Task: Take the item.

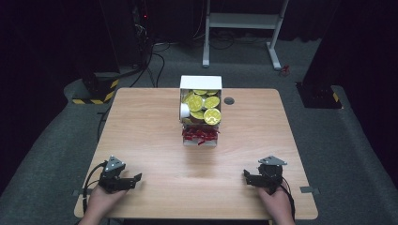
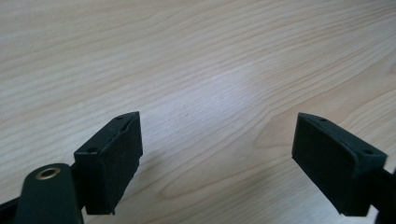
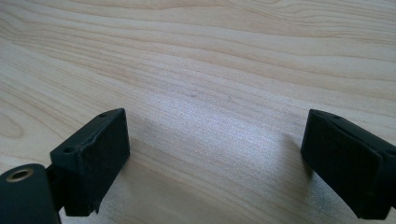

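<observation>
A white box (image 1: 201, 82) stands at the middle back of the wooden table (image 1: 145, 131). It holds several round yellow-green pieces (image 1: 203, 104), a white cup (image 1: 184, 110) on its side, and a bunch of red pieces (image 1: 200, 134) at its near end. My left gripper (image 1: 133, 180) (image 2: 219, 135) rests low over the near left of the table, open, with only bare wood between its jaws. My right gripper (image 1: 248, 176) (image 3: 217, 140) sits at the near right, open too, with nothing between its jaws. Both are far from the box.
A small dark round grommet (image 1: 229, 101) lies in the tabletop just right of the box. Beyond the table stand a white desk frame (image 1: 244, 28) and black stands with yellow-striped bases (image 1: 96, 91). Grey carpet surrounds the table.
</observation>
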Tool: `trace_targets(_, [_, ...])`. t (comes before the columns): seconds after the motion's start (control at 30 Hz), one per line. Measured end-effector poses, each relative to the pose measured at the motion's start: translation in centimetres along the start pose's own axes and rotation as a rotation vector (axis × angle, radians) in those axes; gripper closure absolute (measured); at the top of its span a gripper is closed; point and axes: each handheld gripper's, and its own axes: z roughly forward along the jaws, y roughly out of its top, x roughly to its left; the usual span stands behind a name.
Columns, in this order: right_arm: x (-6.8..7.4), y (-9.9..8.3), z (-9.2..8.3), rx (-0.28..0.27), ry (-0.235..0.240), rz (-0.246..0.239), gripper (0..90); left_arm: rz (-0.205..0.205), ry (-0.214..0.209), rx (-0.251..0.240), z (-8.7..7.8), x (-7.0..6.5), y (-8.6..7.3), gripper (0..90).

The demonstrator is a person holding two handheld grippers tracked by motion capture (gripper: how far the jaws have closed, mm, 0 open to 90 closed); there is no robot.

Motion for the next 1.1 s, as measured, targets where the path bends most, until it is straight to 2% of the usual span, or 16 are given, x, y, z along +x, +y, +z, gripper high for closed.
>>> trace_targets(0.07, [0.0, 0.0, 0.0, 0.002, 0.000, 0.000, 7.8, 0.008, 0.003, -0.013, -0.1, -0.2, 0.4, 16.8])
trace_targets(0.1, [0.0, 0.0, 0.0, 0.001, 0.004, -0.004, 7.9, -0.018, -0.009, -0.034, -0.3, -0.3, 0.7, 16.8])
trace_targets(0.17, [0.0, 0.0, 0.0, 0.004, 0.004, -0.008, 7.8, -0.020, 0.002, -0.049, -0.5, -0.6, 0.9, 16.7])
trace_targets(0.33, [0.0, 0.0, 0.1, 0.000, 0.007, -0.014, 7.8, -0.013, 0.010, -0.066, -0.6, -1.5, 1.7, 15.7])
trace_targets(0.43, [0.0, 0.0, 0.1, 0.000, 0.007, -0.014, 7.8, -0.004, 0.004, -0.095, -1.0, -2.0, 3.0, 15.7])
trace_targets(0.63, [0.0, 0.1, 0.1, 0.004, 0.014, -0.018, 7.8, 0.002, -0.011, -0.119, -1.2, -2.2, 4.7, 15.8])
trace_targets(0.8, [-0.1, 0.2, 0.3, -0.001, 0.012, -0.024, 7.8, 0.010, -0.018, -0.138, -1.3, -2.2, 5.6, 15.9])
trace_targets(1.1, [0.0, 0.2, 0.2, 0.004, 0.014, -0.014, 8.0, 0.018, -0.027, -0.160, -1.6, -3.1, 7.3, 16.0])
